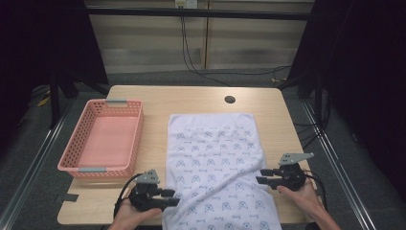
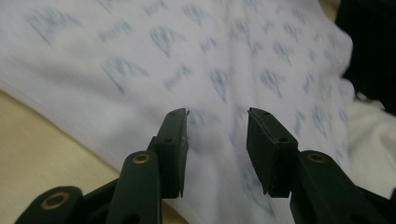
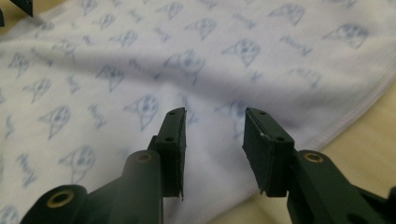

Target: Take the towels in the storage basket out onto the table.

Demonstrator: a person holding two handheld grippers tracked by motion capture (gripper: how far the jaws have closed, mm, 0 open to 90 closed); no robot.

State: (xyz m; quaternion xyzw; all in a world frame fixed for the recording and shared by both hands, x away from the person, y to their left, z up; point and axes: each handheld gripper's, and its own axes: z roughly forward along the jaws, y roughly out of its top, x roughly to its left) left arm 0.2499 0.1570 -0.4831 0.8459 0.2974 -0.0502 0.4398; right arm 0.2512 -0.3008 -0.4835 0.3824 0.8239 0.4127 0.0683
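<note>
White towel printed with a repeating pale blue motif of small cat-like heads and short script words, laid flat in a long rectangle down the middle of the wooden table. Its far edge lies straight across the table centre; its near end runs over the near table edge. The cloth is mostly smooth, with shallow wrinkles near the near end and a narrow hemmed border along each long side.

Left gripper, held in the person's left hand at the towel's near left edge, points right toward the cloth. In the left gripper view its jaws stand apart above the printed fabric, with nothing pinched between them. Right gripper, held in the right hand at the near right edge, points left. In the right gripper view its jaws are likewise spread over the towel, close to the hem, gripping nothing.

Pink plastic basket, with latticed walls, stands on the left part of the table, apart from the towel. A dark round hole marks the far tabletop.
</note>
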